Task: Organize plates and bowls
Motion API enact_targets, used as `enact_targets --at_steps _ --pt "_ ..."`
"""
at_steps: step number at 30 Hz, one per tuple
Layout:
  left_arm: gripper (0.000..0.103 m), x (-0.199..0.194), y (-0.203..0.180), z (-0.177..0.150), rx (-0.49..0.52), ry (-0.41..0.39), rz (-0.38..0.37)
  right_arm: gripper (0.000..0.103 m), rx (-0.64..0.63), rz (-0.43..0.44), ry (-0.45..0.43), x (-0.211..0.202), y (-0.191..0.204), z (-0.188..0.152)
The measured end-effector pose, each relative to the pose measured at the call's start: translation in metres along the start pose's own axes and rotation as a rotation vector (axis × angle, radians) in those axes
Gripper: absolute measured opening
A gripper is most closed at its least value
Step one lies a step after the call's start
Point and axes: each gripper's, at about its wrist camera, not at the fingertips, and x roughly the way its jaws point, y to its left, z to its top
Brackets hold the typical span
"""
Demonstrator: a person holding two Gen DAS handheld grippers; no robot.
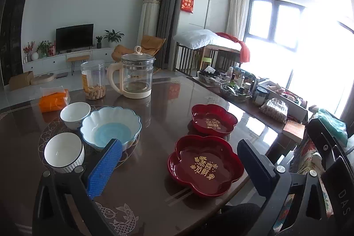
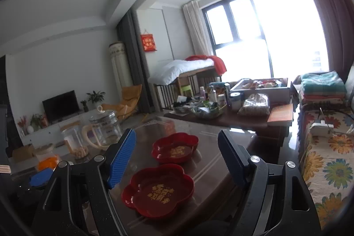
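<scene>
The window (image 1: pixel 274 23) flooded the room with glare. Just beside it hung pale curtains (image 1: pixel 237 8), with a white-covered bed (image 1: pixel 205 39) below them. Well apart, against the white wall, stood a television (image 1: pixel 74 37) on a low white cabinet (image 1: pixel 66 59); a yellow chair (image 1: pixel 141 48) sat between.

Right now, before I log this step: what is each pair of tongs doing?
Left tongs: open, holding nothing, above the glossy brown table.
Right tongs: open, holding nothing.
</scene>
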Motion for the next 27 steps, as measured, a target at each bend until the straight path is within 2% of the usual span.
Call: enact_targets --at_steps 8,15,20,23,27 --pt "0.103 0.004 0.015 -0.003 -0.069 0.035 0.000 0.080 -0.031 0.024 0.011 -0.002 0.009 -0.005" --pt "0.103 0.010 0.017 -0.007 -0.081 0.066 -0.005 0.080 -0.034 0.033 0.049 0.003 0.008 -0.011" --pt "0.103 0.015 0.025 -0.006 -0.079 0.087 -0.001 0.080 -0.007 -0.016 0.007 0.002 -0.012 -0.004" --pt "0.103 0.028 0.031 -0.001 -0.077 0.132 -0.023 0.080 0.016 -0.060 0.024 0.013 -0.033 0.001" --pt "0.103 0.060 0.034 0.018 -0.072 0.249 -0.104 0.080 0.034 -0.087 0.071 0.037 -0.064 0.011"
